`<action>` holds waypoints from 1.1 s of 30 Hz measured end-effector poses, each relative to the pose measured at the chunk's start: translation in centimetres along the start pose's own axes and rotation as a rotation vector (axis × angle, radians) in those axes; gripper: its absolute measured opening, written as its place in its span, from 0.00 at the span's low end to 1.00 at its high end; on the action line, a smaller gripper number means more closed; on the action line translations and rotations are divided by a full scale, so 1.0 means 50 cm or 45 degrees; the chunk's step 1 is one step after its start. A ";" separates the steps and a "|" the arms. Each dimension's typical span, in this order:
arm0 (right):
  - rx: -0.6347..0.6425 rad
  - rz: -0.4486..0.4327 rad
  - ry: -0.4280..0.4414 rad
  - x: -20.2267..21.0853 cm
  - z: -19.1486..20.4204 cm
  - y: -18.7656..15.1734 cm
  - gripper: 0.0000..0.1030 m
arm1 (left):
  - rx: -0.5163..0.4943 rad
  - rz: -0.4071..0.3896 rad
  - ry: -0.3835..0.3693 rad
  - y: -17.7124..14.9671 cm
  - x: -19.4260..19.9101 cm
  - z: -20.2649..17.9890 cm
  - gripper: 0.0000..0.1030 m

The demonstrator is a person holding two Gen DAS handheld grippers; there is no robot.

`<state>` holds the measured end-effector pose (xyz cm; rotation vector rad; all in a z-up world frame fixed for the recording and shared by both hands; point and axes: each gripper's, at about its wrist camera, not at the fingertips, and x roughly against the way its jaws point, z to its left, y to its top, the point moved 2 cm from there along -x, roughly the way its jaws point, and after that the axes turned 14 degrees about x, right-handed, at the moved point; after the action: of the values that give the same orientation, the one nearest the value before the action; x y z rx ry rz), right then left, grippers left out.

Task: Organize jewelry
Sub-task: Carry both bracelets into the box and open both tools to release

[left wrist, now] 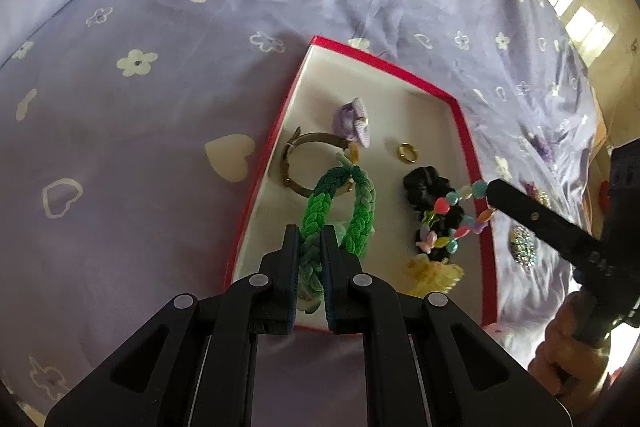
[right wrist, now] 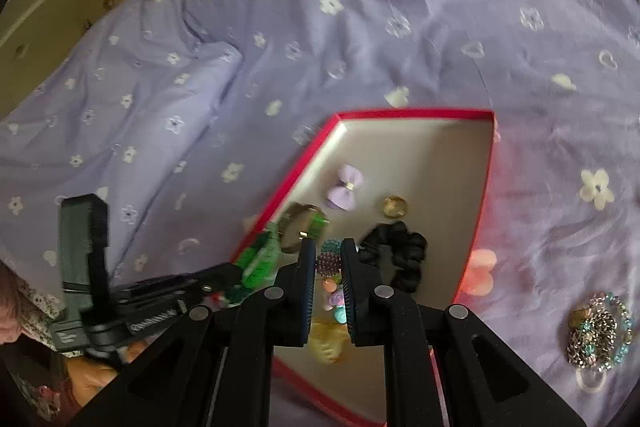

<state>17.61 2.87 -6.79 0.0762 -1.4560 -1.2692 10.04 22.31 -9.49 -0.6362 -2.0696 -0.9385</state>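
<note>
Lavender floral bedsheet [left wrist: 160, 131] under red-rimmed shallow cardboard box [left wrist: 468, 147]. Left gripper [left wrist: 310, 239] pinching green braided hair tie [left wrist: 320, 211] over box's near-left part. Inside box: brown watch [left wrist: 298, 163], purple bow [left wrist: 358, 121], gold ring [left wrist: 407, 151], black scrunchie [left wrist: 430, 191]. Right gripper [right wrist: 327, 261] clamped on pastel bead bracelet [left wrist: 464, 211] above scrunchie. Glittery chain pile [right wrist: 600, 331] on sheet, right of box.
</note>
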 end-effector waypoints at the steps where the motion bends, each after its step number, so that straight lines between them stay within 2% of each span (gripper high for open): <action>1: -0.006 0.014 -0.007 -0.008 -0.008 -0.004 0.12 | 0.002 0.004 0.004 0.001 -0.005 0.001 0.09; 9: 0.003 0.082 -0.072 -0.036 -0.037 -0.028 0.12 | -0.007 0.026 0.056 0.004 -0.042 -0.004 0.09; 19: 0.004 0.114 -0.066 -0.046 -0.038 -0.031 0.17 | -0.006 0.039 0.090 0.002 -0.051 -0.003 0.10; 21: 0.000 0.107 -0.060 -0.043 -0.038 -0.030 0.19 | 0.001 0.039 0.091 0.003 -0.049 -0.003 0.16; 22: 0.000 0.102 -0.058 -0.040 -0.037 -0.030 0.24 | 0.004 0.036 0.092 0.003 -0.046 -0.003 0.19; 24: -0.003 0.082 -0.052 -0.030 -0.037 -0.031 0.32 | 0.010 0.027 0.088 0.004 -0.040 -0.003 0.30; 29: -0.037 0.052 -0.057 -0.001 -0.043 -0.037 0.34 | 0.003 0.006 0.078 0.001 -0.020 -0.012 0.32; 33: -0.075 0.016 -0.073 0.039 -0.058 -0.047 0.37 | -0.009 -0.005 0.063 -0.007 -0.004 -0.025 0.38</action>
<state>17.73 -1.25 -7.82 -0.0084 -1.4649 -1.3124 10.48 21.10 -9.24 -0.6072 -2.0254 -0.9549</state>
